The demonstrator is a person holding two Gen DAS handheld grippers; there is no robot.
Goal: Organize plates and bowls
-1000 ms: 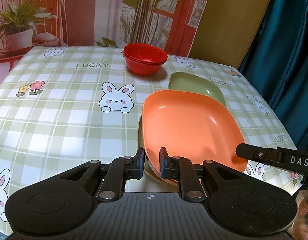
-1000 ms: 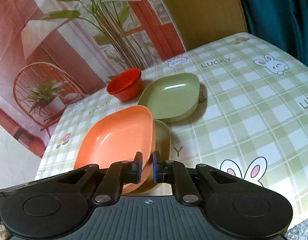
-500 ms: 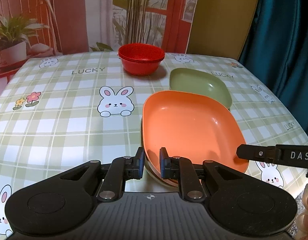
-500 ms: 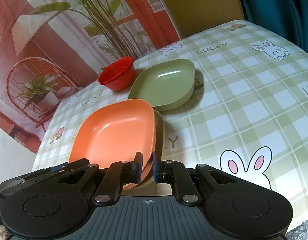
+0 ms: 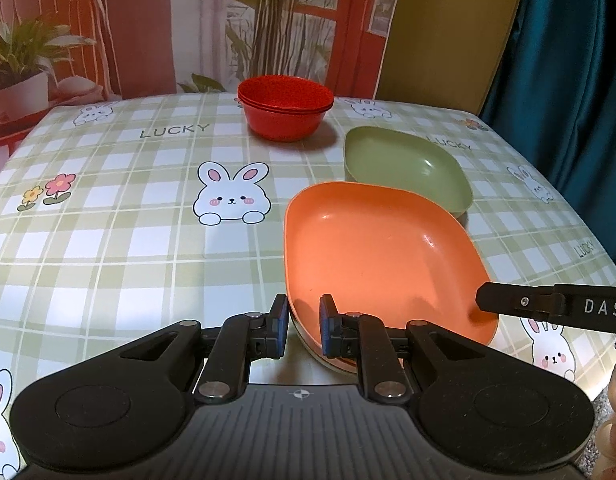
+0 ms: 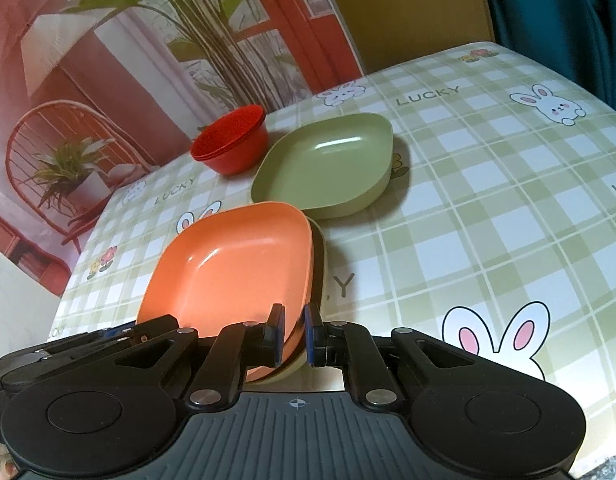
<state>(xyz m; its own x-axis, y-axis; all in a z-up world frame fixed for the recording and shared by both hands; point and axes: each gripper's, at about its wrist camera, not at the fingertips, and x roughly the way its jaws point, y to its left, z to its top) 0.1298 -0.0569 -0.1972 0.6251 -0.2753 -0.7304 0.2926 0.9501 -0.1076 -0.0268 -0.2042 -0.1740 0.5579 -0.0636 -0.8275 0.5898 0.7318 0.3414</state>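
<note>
An orange plate [image 5: 371, 256] lies on a pale green plate [image 6: 321, 256] near the table's front edge. My left gripper [image 5: 304, 330] is shut on the near rim of this stack. My right gripper [image 6: 295, 334] is shut on the stack's rim from the other side; its finger shows in the left wrist view [image 5: 519, 302]. A second green plate [image 5: 407, 168] sits just behind, also in the right wrist view [image 6: 327, 164]. Stacked red bowls [image 5: 286, 106] stand at the back, seen too in the right wrist view [image 6: 232, 140].
The table has a green checked cloth [image 5: 108, 240] with rabbits. A printed backdrop [image 5: 168, 20] hangs behind the far edge. A teal curtain [image 5: 567, 60] hangs at the right. The table's right edge [image 6: 587, 92] curves off close to the plates.
Both grippers have shifted slightly with the plate stack held between them; the camera views have tilted a little. The bowls and the rear green plate have not moved.
</note>
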